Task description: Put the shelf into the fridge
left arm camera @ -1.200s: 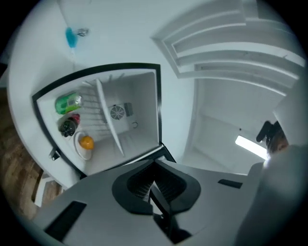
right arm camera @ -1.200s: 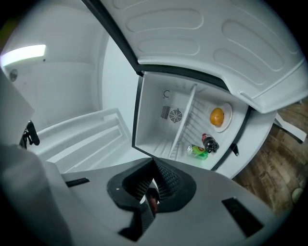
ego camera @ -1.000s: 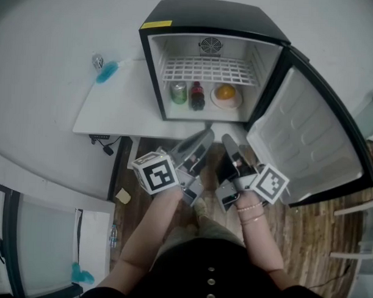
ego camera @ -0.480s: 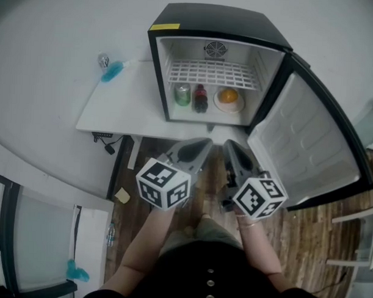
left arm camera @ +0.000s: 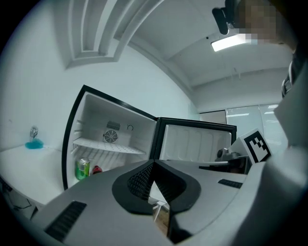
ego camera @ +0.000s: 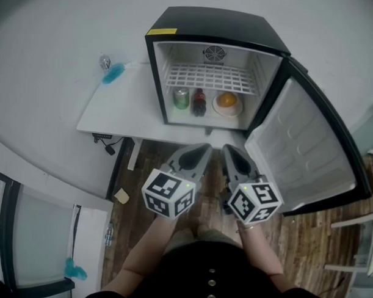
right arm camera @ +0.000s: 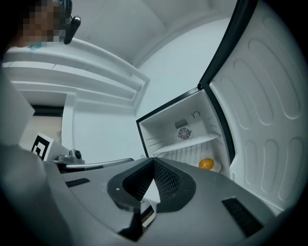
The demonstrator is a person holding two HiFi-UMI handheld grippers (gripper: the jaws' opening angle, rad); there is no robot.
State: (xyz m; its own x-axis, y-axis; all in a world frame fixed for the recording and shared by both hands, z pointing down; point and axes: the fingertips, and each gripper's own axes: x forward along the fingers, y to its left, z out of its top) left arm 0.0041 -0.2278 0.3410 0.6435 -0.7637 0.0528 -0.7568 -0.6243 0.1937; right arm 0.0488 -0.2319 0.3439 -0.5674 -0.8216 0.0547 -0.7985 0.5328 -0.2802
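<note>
The white wire shelf lies level on the rails inside the open black mini fridge; it also shows in the left gripper view and the right gripper view. My left gripper and right gripper hover side by side over the wooden floor, just in front of the table edge and short of the fridge opening. Both point level at the fridge. In its own view the left gripper has its jaws shut with nothing between them. The right gripper is likewise shut and holds nothing.
Under the shelf stand a green can, a dark bottle and an orange on a plate. The fridge door swings wide open to the right. The fridge sits on a white table with a blue brush at its back left.
Both grippers have rolled about their own axes, so their marker cubes now sit on top, closer together. The hands stayed in about the same spot. The shelf has not moved.
</note>
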